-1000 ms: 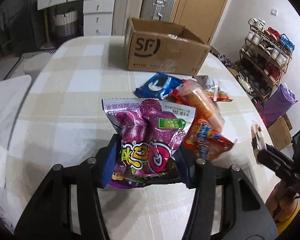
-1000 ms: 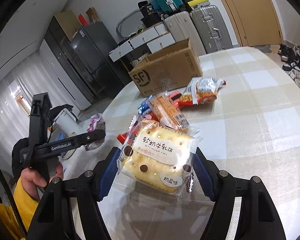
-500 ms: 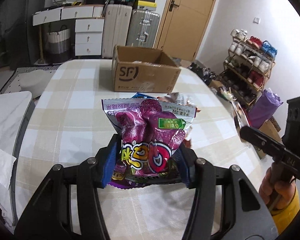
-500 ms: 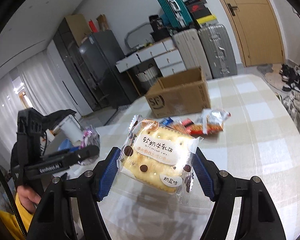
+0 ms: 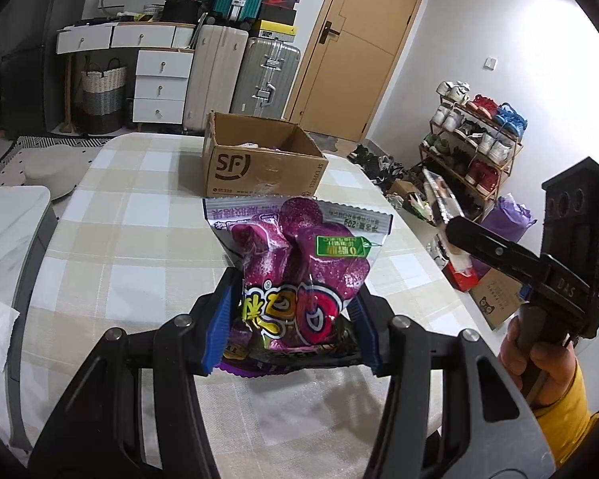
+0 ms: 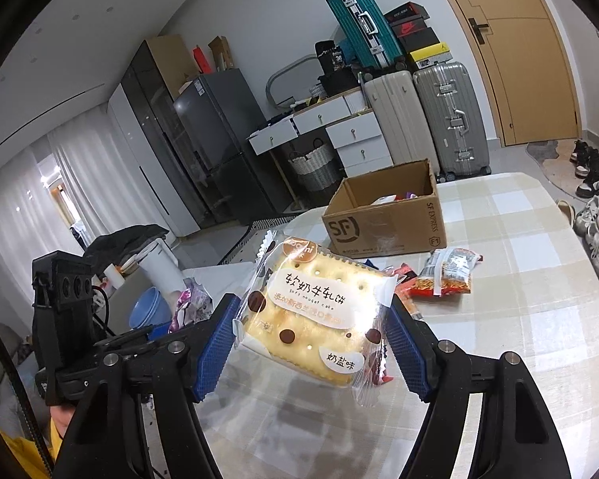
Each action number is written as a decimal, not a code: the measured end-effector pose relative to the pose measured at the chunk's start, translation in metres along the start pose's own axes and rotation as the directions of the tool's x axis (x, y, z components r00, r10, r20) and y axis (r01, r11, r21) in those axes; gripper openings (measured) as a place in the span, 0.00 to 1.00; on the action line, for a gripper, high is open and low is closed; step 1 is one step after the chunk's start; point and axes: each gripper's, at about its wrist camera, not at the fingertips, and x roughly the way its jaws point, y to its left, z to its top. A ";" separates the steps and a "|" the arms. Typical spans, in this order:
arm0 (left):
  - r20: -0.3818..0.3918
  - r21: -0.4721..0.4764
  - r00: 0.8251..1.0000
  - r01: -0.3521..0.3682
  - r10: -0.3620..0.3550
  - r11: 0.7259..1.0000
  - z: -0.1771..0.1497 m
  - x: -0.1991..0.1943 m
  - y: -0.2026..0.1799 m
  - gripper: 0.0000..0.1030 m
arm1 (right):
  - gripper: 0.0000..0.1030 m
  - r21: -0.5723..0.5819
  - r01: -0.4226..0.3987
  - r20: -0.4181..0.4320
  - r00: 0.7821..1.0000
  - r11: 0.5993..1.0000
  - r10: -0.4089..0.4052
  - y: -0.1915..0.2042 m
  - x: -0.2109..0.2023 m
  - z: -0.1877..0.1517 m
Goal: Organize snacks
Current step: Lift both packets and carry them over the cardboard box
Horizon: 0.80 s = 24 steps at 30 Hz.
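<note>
Both hands are carrying snacks toward the box (image 5: 259, 167), which stands open on the table (image 5: 112, 239) and serves as the landmark here. The left gripper (image 5: 291, 323) is pinched narrowly on the lower end of a purple candy bag (image 5: 299, 263), the bag standing up between the blue pads (image 5: 219, 321), in the air on the near side of the box. The right gripper (image 6: 311, 339) is spread wider, its jaws pressing the two edges of a wrapped cracker (image 6: 315, 315), also held aloft short of the box and angled toward it.

To do the drop well, each packet should probably be brought right over the box's mouth before release, since the box walls are upright and a soft bag let go early could catch on the rim. The two grippers are near each other, so it seems wise to go in one at a time. The candy bag is floppy and top-heavy; lowering it inside before letting go would stop it tumbling out. The box already has some packets in it.

The table wears a beige-and-white checked cloth. In front of the box, toward the right gripper, lies a chips packet (image 6: 447, 275) with other red wrappers beside it. Behind the box stand suitcases (image 5: 267, 76), a white drawer unit (image 5: 159, 84) and a wooden door (image 5: 363, 48); to its right a shoe rack (image 5: 475, 135); to its left a woven basket (image 5: 102, 95).
</note>
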 end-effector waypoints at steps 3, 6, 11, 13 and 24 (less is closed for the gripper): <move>0.002 0.001 1.000 0.010 -0.010 1.000 -0.001 -0.006 0.000 0.48 | 0.71 0.000 0.011 -0.007 1.000 1.000 -0.011 0.002 0.003 0.004; 0.007 0.002 1.000 0.016 -0.016 1.000 0.002 -0.009 0.001 0.49 | 0.71 -0.003 0.016 -0.006 1.000 1.000 -0.016 0.003 0.004 0.011; 0.019 0.001 1.000 0.025 -0.025 1.000 0.011 -0.017 0.001 0.49 | 0.71 -0.025 0.030 -0.003 1.000 0.999 -0.030 0.001 0.011 0.026; 0.026 0.008 0.999 0.024 -0.024 1.000 0.019 -0.019 0.000 0.49 | 0.71 -0.026 0.022 0.003 1.000 0.999 -0.022 0.000 0.012 0.034; 0.071 0.075 0.997 -0.017 0.012 0.997 0.078 -0.013 -0.014 0.49 | 0.71 -0.046 0.026 0.014 1.000 0.999 -0.025 -0.008 0.037 0.094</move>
